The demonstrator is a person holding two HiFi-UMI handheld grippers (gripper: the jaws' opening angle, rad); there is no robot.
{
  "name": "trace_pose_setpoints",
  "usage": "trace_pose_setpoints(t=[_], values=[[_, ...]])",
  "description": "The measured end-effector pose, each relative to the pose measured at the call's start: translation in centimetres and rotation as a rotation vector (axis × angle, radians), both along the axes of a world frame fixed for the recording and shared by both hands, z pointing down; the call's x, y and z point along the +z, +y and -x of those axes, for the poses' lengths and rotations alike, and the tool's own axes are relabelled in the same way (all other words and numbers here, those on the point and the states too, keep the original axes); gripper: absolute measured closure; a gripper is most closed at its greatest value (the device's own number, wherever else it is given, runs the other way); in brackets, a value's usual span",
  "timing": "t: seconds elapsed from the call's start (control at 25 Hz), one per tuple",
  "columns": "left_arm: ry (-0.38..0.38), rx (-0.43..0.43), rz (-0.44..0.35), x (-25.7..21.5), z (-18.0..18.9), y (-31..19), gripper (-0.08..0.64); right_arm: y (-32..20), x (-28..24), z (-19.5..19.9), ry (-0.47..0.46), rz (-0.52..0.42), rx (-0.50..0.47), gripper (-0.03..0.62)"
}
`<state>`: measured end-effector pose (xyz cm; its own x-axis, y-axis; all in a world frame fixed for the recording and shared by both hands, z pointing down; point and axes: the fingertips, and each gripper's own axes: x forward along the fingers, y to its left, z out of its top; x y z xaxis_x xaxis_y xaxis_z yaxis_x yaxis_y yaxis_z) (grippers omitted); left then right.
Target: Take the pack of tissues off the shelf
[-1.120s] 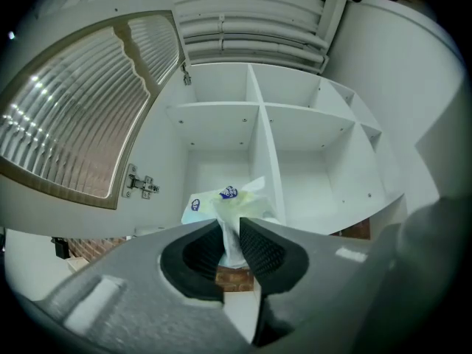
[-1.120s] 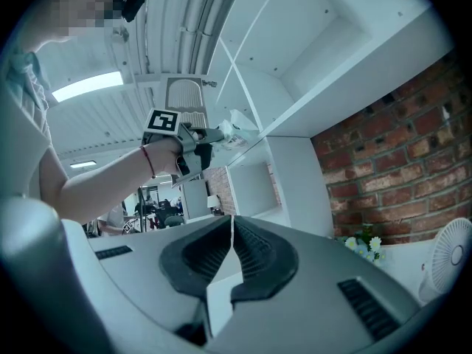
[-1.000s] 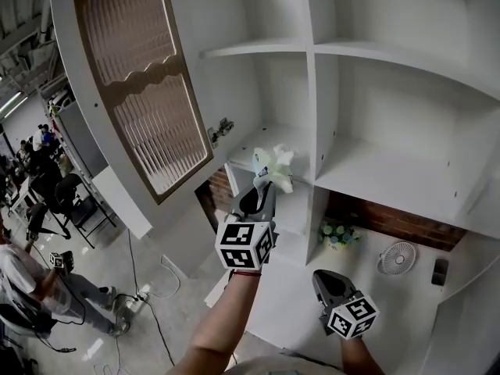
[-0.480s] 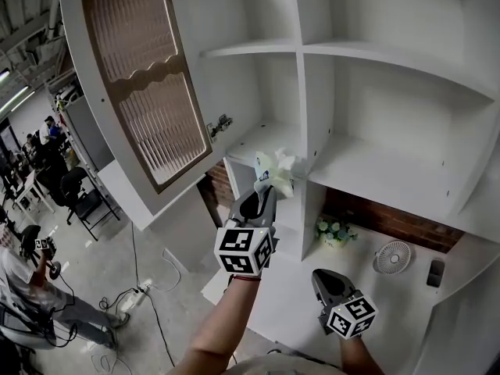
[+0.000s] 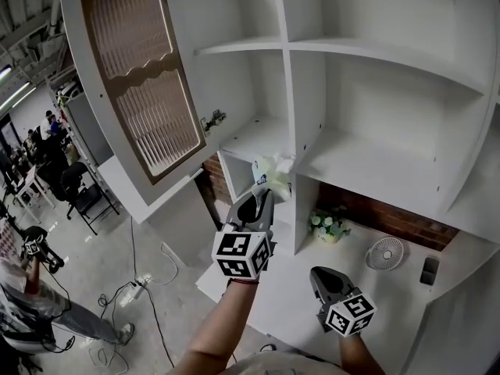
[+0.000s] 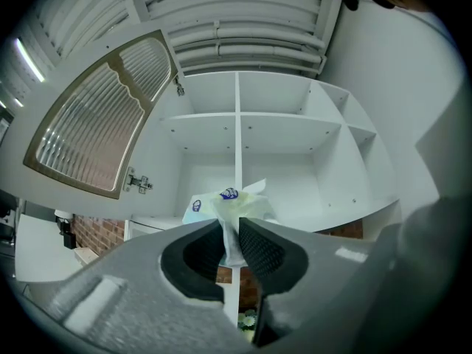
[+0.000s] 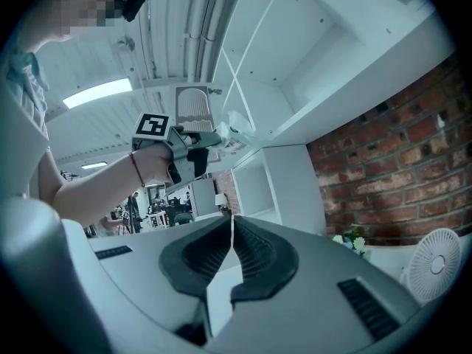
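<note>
Most of the job looks done, by my read.

Head view: left gripper (image 5: 263,187) holds the pack of tissues (image 5: 273,169) out in front of the lower-left shelf (image 5: 254,137), close to the centre divider (image 5: 291,123). From this angle I can't fully confirm it's past the board's edge. Cabinet door (image 5: 141,92) stands open at left. Right gripper (image 5: 320,273) hangs low over the counter (image 5: 293,291), well apart from the pack.

Left gripper view: jaws narrow, clamped on a fold of the pack's thin wrapper (image 6: 230,231). The body of the pack (image 6: 234,203) sits just past the tips, with the shelves behind it.

Right gripper view: jaws together, nothing between them (image 7: 230,231). The left gripper (image 7: 193,152) and the pack (image 7: 237,127) show up high, in the air ahead of the cabinet, resting on nothing.

Judgement: grab is done and the pack is off the shelf. Left to do: carry it clear and set it down if wanted. Risk: a thin wrapper grip could slip or tear.
</note>
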<state>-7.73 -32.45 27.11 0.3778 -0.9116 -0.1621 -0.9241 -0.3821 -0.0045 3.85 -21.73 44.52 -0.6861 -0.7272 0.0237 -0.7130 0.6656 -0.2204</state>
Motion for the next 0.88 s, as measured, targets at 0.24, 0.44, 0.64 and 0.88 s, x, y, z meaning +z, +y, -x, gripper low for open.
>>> trace_pose_setpoints(t=[0.24,0.44,0.64,0.88], values=[[0.012,0.001,0.011,0.9,-1.1,1.2,0.497,0.9,0.2,-1.0,0.011,0.002,-0.01,0.574],[0.019,0.011,0.032,2.0,-2.2,2.0,0.497,1.4,0.2,-1.8,0.012,0.003,-0.01,0.574],[0.022,0.025,0.047,3.0,-3.6,2.6,0.499,1.7,0.5,-2.9,0.011,0.007,-0.003,0.574],[0.028,0.051,0.075,4.6,-5.5,3.3,0.499,2.4,1.4,-4.4,0.005,0.029,0.018,0.574]])
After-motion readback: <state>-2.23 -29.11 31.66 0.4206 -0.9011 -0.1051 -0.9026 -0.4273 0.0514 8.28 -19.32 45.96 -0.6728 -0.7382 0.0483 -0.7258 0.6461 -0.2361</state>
